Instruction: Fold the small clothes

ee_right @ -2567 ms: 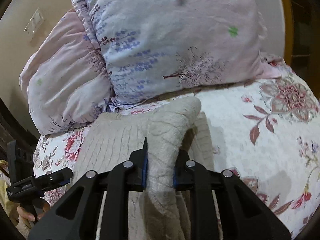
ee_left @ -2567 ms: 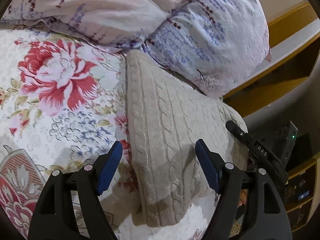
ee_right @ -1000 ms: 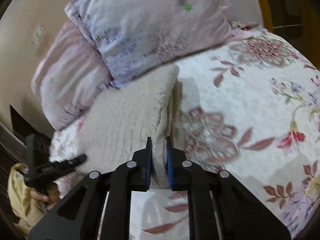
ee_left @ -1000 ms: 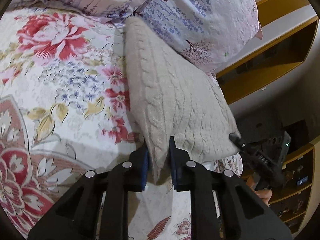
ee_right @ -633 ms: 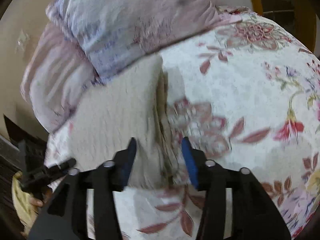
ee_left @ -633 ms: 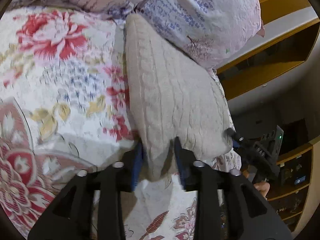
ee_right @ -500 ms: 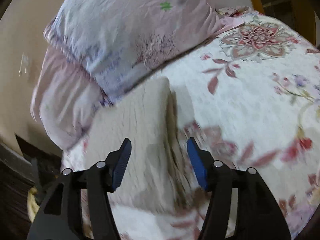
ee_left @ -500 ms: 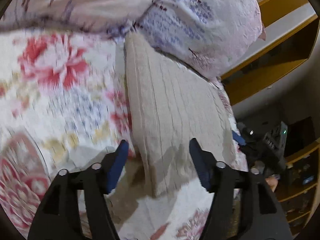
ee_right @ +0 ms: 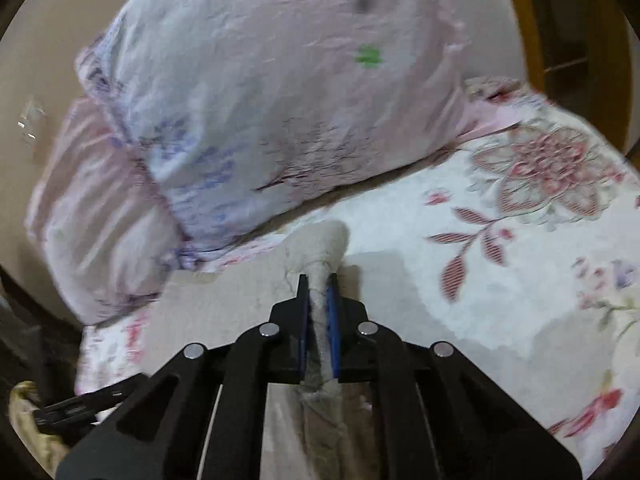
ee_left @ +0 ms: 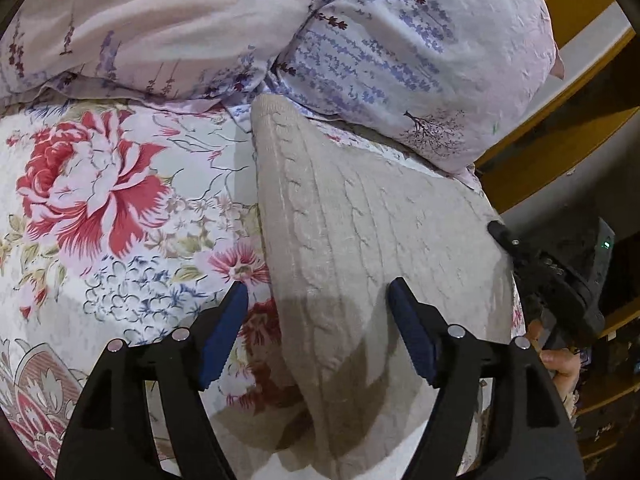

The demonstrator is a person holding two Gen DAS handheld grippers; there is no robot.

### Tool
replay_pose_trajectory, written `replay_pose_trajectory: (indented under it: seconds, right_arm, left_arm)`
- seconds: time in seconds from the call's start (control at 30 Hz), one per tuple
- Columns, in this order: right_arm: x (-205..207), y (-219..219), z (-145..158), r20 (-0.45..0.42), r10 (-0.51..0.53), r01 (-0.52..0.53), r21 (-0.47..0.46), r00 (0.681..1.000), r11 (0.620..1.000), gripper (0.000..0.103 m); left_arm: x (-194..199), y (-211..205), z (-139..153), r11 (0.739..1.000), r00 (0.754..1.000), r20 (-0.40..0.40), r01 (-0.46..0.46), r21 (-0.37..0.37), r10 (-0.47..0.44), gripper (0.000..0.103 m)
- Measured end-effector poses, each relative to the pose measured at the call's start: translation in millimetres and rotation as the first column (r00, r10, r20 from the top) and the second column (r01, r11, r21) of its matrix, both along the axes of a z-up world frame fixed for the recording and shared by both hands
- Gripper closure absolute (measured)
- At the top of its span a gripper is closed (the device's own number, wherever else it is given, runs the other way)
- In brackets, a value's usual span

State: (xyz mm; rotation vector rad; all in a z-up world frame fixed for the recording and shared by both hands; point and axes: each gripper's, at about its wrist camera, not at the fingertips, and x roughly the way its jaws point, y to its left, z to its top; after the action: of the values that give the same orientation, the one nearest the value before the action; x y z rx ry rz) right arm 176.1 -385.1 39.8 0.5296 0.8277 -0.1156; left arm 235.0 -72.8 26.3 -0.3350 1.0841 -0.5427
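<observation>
On a floral bedspread [ee_left: 120, 200], the right gripper [ee_right: 318, 312] has just clamped the beige knit garment's [ee_left: 360, 220] edge while the left gripper [ee_left: 316, 328], just opened, hovers above its near corner, its length running ahead toward the pillows [ee_left: 400, 40].

My knit [ee_left: 360, 216]: beige, cable pattern. Bedsheet [ee_left: 120, 208]: white w/ big red-pink flowers, blue & green bits. Far pillows [ee_left: 420, 40]: pale lilac w/ purple sprigs, dark tree print. My hand-held gripper [ee_left: 316, 320]: black w/ blue pads [ee_left: 224, 332]. Far-right woodwork [ee_left: 560, 152]: yellow-brown.
</observation>
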Motion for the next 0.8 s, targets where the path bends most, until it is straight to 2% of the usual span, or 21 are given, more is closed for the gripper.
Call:
replay_pose_trajectory:
  seconds: [0.03, 0.1, 0.2, 0.27, 0.33, 0.43, 0.53, 0.6, 0.7, 0.8]
  right_arm:
    - [6.1, 0.9, -12.4, -0.065, -0.006, 0.006, -0.006, 0.998, 1.0, 0.096]
    - [10.3, 3.3, -25.6, -0.112, -0.01, 0.009, -0.013, 0.994, 1.0, 0.095]
    - [11.2, 7.2, -20.0, -0.118, -0.021, 0.015, -0.052, 0.993, 0.999, 0.09]
    - [-0.4, 2.5, -9.0, -0.08, -0.049, 0.045, -0.057, 0.996, 0.997, 0.069]
    - [-13.8, 3.7, 2.5, -0.02, -0.043, 0.042, -0.047, 0.999, 0.998, 0.064]
    - [-26.6, 14.6, 16.2, 0.041, 0.011, -0.01, -0.043, 0.999, 0.999, 0.064]
    - [-35.2, 32.8, 21.9, 0.058, 0.107, -0.102, -0.072, 0.993, 0.992, 0.064]
    - [-34.7, 43.5, 20.5, 0.047, 0.147, -0.141, -0.102, 0.988, 0.985, 0.064]
    - [-30.4, 54.8, 3.2, -0.046, 0.185, -0.19, -0.168, 0.982, 0.967, 0.064]
    - [-37.6, 61.3, -2.7, -0.045, 0.183, -0.189, -0.227, 0.982, 0.956, 0.064]
  left_arm:
    - [-0.7, -2.0, -0.4, 1.0, 1.0, 0.005, 0.001, 0.004, -0.001, 0.029]
    - [-2.6, -3.9, 0.3, 1.0, 1.0, 0.018, 0.001, 0.013, -0.002, 0.029]
    - [-2.6, -6.4, 1.7, 1.0, 0.999, 0.033, -0.002, 0.028, 0.001, 0.028]
    - [-2.7, -6.0, 2.9, 0.999, 0.999, 0.034, -0.004, 0.032, 0.003, 0.028]
    - [-3.6, -4.2, 3.6, 0.999, 1.0, 0.03, -0.008, 0.031, 0.007, 0.025]
    - [-2.9, -3.0, 2.7, 1.0, 1.0, 0.02, -0.008, 0.022, 0.008, 0.025]
    - [-7.5, -0.7, 3.3, 1.0, 1.0, 0.024, -0.01, 0.025, 0.01, 0.025]
    - [-8.8, -2.0, 3.4, 0.999, 0.999, 0.035, -0.01, 0.039, 0.009, 0.025]
    - [-11.8, -6.9, 4.0, 0.996, 0.998, 0.07, -0.012, 0.084, 0.006, 0.022]
    - [-15.1, -12.6, 4.3, 0.992, 0.994, 0.106, -0.01, 0.127, -0.004, 0.022]
